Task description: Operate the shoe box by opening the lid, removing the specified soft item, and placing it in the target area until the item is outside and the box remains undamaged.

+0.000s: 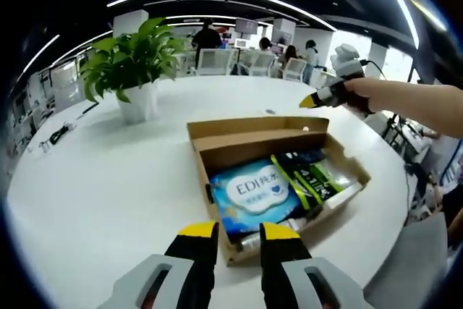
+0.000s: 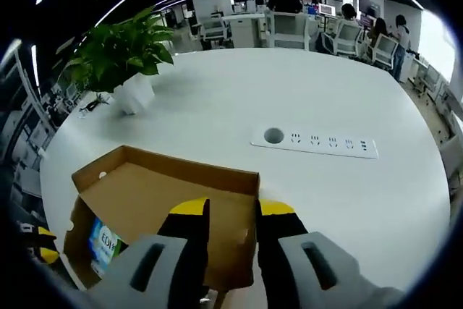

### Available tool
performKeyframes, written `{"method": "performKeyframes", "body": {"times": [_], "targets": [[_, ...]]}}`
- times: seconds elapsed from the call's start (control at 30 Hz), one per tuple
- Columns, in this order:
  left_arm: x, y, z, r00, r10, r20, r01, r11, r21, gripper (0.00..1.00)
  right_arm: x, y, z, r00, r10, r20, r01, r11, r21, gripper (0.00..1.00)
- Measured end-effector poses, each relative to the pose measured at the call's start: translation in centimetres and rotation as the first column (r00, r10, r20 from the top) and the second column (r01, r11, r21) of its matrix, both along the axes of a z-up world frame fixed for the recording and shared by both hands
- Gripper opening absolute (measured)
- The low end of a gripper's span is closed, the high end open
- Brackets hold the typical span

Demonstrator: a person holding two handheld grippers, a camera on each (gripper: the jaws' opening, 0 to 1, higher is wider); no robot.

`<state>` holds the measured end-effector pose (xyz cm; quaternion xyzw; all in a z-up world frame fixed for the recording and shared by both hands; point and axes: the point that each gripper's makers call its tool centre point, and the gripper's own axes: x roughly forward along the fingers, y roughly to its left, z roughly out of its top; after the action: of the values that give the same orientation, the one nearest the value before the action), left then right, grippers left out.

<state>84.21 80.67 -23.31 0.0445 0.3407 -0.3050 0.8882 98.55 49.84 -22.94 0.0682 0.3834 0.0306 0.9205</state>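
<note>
Table [image 1: 108, 179], white and wide, is carrying everything; a strip of power sockets [image 2: 315, 142] is lying flat on it and a potted plant [image 1: 134, 70] is standing well apart from the work. Shoe box [image 1: 278, 179], brown cardboard, is sitting near the table's edge with its lid [image 2: 173, 200] already swung up and leaning back. Risk, as a judgement: the lid is hanging on one cardboard fold, so pushing it further back could be tearing or creasing that hinge, and tugging a packed item out at an angle could be dragging the light box toward the edge or buckling a wall. Inside, a blue soft pack [image 1: 253, 193] is lying flat against the near wall, and a dark green pack [image 1: 315, 171] is lying just beside it. Right gripper [image 2: 231, 215] is hovering at the raised lid, jaws a little apart with the lid's edge between or just behind them; whether they are pinching it I cannot tell. Left gripper [image 1: 239, 233] is hanging over the box's near wall, jaws slightly spread, holding nothing.
</note>
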Motion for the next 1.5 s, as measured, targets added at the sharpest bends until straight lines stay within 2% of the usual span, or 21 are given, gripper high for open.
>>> {"method": "performKeyframes", "body": {"times": [0.13,0.2,0.33,0.43,0.53,0.73,0.8,0.9,1.0,1.13,1.2,1.27,1.5], "targets": [[-0.2,-0.2,0.3,1.0,-0.011,0.004,0.011,1.0,-0.002,0.22,-0.9,0.2,0.8,1.0,0.012,0.008,-0.012,1.0,-0.001,0.23],[-0.3,-0.3,0.6,1.0,-0.016,0.007,0.016,1.0,-0.006,0.22,-2.2,0.5,1.4,1.0,0.016,0.015,-0.016,1.0,0.004,0.24],[-1.0,-0.7,1.2,1.0,-0.027,0.011,0.027,1.0,-0.012,0.22,-2.6,0.8,1.8,0.999,0.02,0.03,-0.02,1.0,0.018,0.24],[-1.2,-1.0,1.3,0.999,-0.042,0.008,0.042,0.999,-0.016,0.22,-4.4,1.2,2.8,0.999,0.025,0.044,-0.026,0.999,0.021,0.24],[-1.5,-1.3,1.5,0.999,-0.051,0.011,0.051,0.999,-0.017,0.22,-5.0,1.5,3.2,0.998,0.031,0.055,-0.032,0.999,0.035,0.24],[-2.5,-1.9,2.0,0.998,-0.065,0.019,0.066,0.998,-0.022,0.22,-5.8,2.6,3.7,0.993,0.092,0.07,-0.096,0.993,0.063,0.26],[-2.6,-2.0,2.0,0.998,-0.068,0.02,0.068,0.997,-0.022,0.22,-6.0,3.6,4.3,0.983,0.156,0.101,-0.163,0.984,0.069,0.28],[-2.8,-2.2,2.1,0.997,-0.071,0.021,0.072,0.997,-0.021,0.22,-7.1,4.4,4.6,0.977,0.179,0.112,-0.188,0.98,0.07,0.29],[-2.7,-2.5,2.1,0.997,-0.077,0.02,0.077,0.997,-0.022,0.22,-7.7,4.8,4.4,0.972,0.209,0.109,-0.216,0.974,0.062,0.3],[-2.9,-3.0,2.1,0.997,-0.08,0.02,0.08,0.997,-0.022,0.23,-9.7,5.3,4.2,0.968,0.224,0.116,-0.234,0.969,0.083,0.33],[-3.0,-3.4,2.0,0.996,-0.083,0.021,0.083,0.996,-0.023,0.23,-9.4,5.2,3.9,0.967,0.229,0.116,-0.239,0.967,0.088,0.34],[-3.1,-3.8,1.9,0.996,-0.085,0.019,0.086,0.996,-0.023,0.23,-11.1,4.9,3.6,0.966,0.236,0.108,-0.246,0.964,0.096,0.34],[-3.0,-5.5,1.6,0.994,-0.106,0.011,0.106,0.994,-0.023,0.23,-13.7,4.6,2.4,0.963,0.257,0.086,-0.266,0.957,0.114,0.34]]}}
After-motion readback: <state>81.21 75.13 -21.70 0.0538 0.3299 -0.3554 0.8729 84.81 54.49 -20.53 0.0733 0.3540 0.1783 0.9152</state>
